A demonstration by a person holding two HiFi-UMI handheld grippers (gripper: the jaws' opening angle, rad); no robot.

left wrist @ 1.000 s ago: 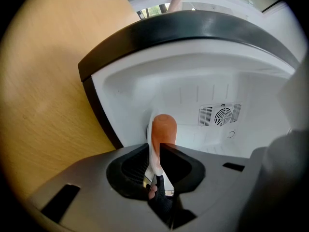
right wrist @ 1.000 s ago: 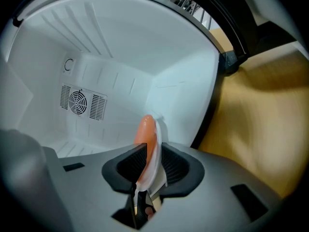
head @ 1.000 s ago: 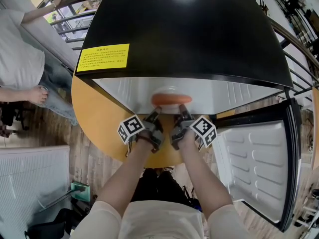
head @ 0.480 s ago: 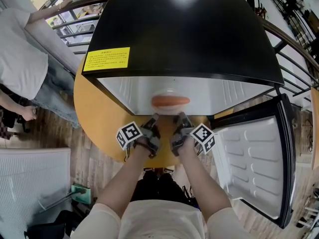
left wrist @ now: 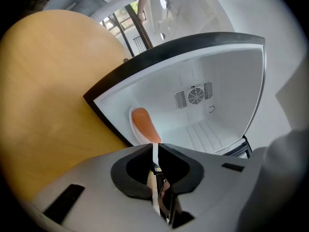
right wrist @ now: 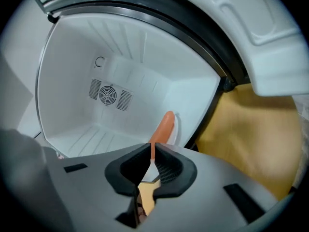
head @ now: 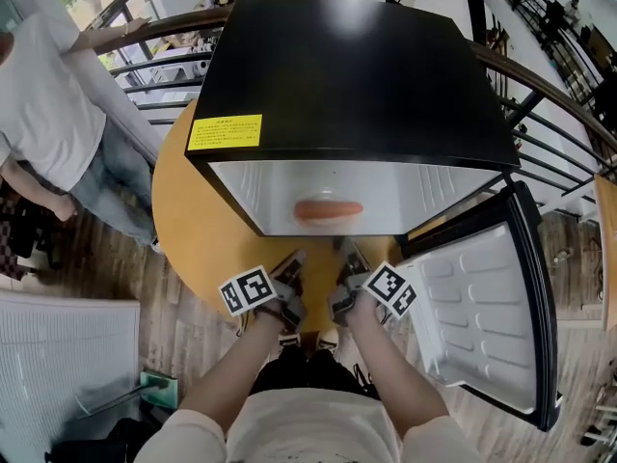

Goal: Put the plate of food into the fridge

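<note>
A white plate (head: 307, 222) with an orange sausage-like piece of food (head: 328, 209) lies on the floor of the open black mini-fridge (head: 347, 85), near its front edge. In the left gripper view the food (left wrist: 144, 123) lies just past my left gripper (left wrist: 155, 150); in the right gripper view the food (right wrist: 163, 126) lies beyond my right gripper (right wrist: 152, 151). Both grippers hover over the table in front of the fridge, left gripper (head: 292, 263) and right gripper (head: 346, 257) side by side. Their jaws are shut with nothing between them, clear of the plate.
The fridge stands on a round yellow table (head: 198, 230). Its door (head: 482, 316) hangs wide open to the right. A person in a white shirt (head: 48, 95) stands at the left by a railing (head: 145, 66). A white panel (head: 58, 355) lies on the floor at lower left.
Both grippers have drawn back from the plate toward me. The plate with the food has stayed inside the fridge. The person at the left has shifted.
</note>
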